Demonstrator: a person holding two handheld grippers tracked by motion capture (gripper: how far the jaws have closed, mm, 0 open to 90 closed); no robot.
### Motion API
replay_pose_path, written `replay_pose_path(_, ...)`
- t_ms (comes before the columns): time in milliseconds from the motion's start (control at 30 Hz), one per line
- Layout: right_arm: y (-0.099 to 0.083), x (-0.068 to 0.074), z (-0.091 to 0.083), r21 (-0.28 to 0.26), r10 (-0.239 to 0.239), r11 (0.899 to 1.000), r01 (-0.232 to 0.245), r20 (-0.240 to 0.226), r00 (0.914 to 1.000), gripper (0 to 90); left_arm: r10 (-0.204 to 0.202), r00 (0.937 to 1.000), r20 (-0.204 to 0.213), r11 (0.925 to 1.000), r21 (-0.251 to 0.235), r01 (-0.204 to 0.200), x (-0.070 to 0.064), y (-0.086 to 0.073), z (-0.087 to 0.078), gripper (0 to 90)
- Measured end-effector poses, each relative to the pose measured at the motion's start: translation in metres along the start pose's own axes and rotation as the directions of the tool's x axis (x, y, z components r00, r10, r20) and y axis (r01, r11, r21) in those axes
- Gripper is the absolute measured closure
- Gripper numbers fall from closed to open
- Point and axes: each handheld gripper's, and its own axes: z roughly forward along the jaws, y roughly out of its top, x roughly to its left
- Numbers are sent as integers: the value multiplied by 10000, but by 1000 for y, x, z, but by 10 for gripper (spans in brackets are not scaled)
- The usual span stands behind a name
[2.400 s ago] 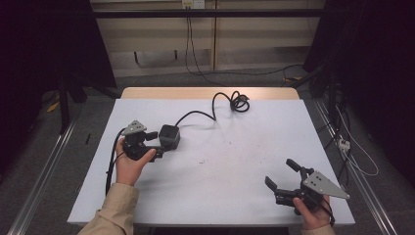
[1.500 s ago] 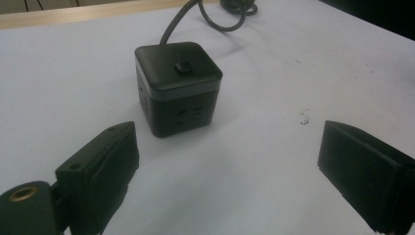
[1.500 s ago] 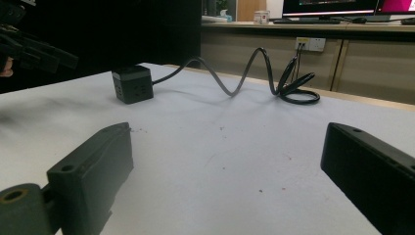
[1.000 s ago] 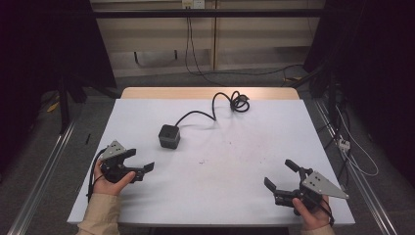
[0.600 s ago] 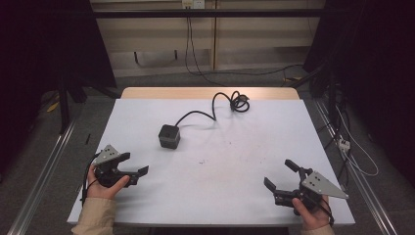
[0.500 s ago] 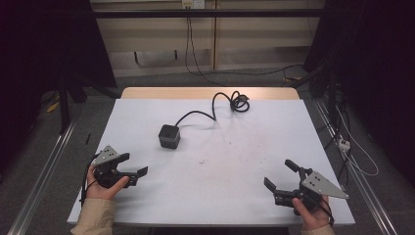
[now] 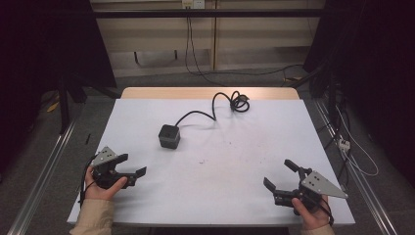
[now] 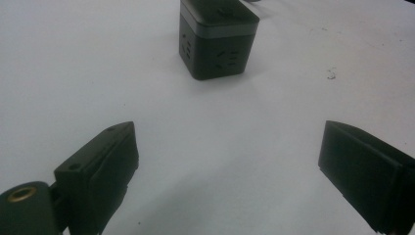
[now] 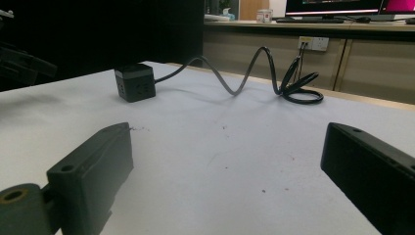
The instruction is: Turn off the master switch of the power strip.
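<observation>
**Both grippers spread and empty, power cube alone at mid-table**

The white table (image 7: 210, 147) takes up most of the high view, with a strip of bare wood showing at its far edge. On it, left of centre and toward the far half, sits the power cube (image 7: 169, 136), a dark block standing flat on its base with socket holes in its side faces. Its black cable (image 7: 215, 110) runs from the cube toward the far edge and ends in a loose coil near the wood strip.

The left gripper (image 7: 128, 169) is held near the table's near-left corner, its jaws wide apart with nothing between them; the cube lies ahead of it, well apart. The right gripper (image 7: 280, 175) is held near the near-right corner, its jaws likewise spread and empty, far from the cube. A few small dark specks (image 7: 199, 162) mark the tabletop between the grippers.
</observation>
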Motion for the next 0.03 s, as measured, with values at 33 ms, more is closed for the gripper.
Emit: replay_pose_path(33,0,0,0,3,8,10000,-8,-18,10000,47,13,10000,-23,10000,12,-13,0,0,1,74)
